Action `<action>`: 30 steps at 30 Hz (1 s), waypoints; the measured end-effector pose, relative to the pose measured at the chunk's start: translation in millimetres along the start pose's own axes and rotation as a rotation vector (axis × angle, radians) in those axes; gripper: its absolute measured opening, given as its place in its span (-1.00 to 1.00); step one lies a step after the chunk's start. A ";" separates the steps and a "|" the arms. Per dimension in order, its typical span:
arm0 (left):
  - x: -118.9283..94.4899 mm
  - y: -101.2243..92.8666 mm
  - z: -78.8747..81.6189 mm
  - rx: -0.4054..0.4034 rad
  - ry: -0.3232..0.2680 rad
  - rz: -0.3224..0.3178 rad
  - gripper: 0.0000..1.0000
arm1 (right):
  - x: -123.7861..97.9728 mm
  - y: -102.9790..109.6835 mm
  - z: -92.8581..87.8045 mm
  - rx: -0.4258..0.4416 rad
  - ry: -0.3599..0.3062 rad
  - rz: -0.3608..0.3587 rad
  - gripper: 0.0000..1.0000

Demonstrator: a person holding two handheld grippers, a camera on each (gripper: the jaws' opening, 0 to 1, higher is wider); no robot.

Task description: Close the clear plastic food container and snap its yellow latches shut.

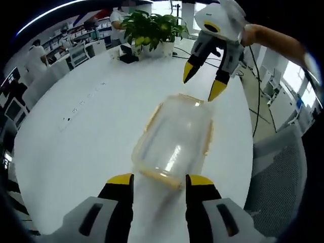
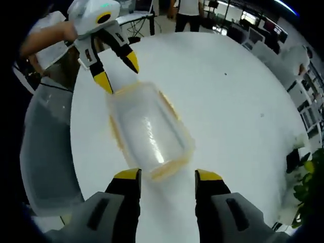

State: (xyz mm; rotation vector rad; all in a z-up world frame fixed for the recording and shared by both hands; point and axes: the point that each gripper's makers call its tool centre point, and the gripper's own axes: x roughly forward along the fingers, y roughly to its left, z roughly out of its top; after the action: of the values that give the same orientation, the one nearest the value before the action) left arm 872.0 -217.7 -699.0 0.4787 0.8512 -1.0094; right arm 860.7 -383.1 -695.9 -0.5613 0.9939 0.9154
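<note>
Bracketing the clear container (image 1: 174,144) from both ends on the white table (image 1: 81,126).
Its long axis runs between our two hand-held grippers: left hand-held gripper (image 1: 159,180) and right hand-held gripper (image 2: 167,175), each with jaws apart at a short end, about equally near.

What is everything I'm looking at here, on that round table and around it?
Food container: one, clear plastic with yellow latches, on the table between the two grippers, lid on.
Table: one, white, round.
Potted plant: one, green leaves in a white pot, at the table's far edge in the left gripper view.
Chair: one, grey, beside the table.
People: a few, standing in the office behind.
Left gripper: one, grey with yellow tips, open, at one end of the container.
Right gripper: one, same colours, open, at the opposite end.
Person's arm: one, holding the right gripper.
</note>
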 end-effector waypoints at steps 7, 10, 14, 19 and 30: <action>3.0 1.2 -0.4 -0.170 -0.057 0.027 -0.31 | 4.8 3.6 0.3 0.168 -0.076 -0.013 -0.23; 4.6 0.2 -2.4 -0.204 -0.064 0.035 -0.31 | 8.3 4.4 -2.5 0.212 -0.091 -0.010 -0.24; 7.4 -4.1 -4.4 -0.267 -0.074 0.029 -0.31 | 11.0 5.4 -2.0 0.271 -0.121 -0.011 -0.24; 12.7 -9.7 -9.1 -0.311 -0.073 0.021 -0.31 | 15.4 5.7 -2.0 0.368 -0.162 -0.005 -0.23; 20.1 -16.2 -9.2 -0.399 -0.105 -0.016 -0.30 | 25.2 7.3 -5.9 0.486 -0.189 0.018 -0.25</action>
State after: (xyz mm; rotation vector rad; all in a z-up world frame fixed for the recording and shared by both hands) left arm 859.3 -229.7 -720.2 0.0792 0.9349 -0.8432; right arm 857.7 -373.9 -721.0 -0.0545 1.0044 0.6926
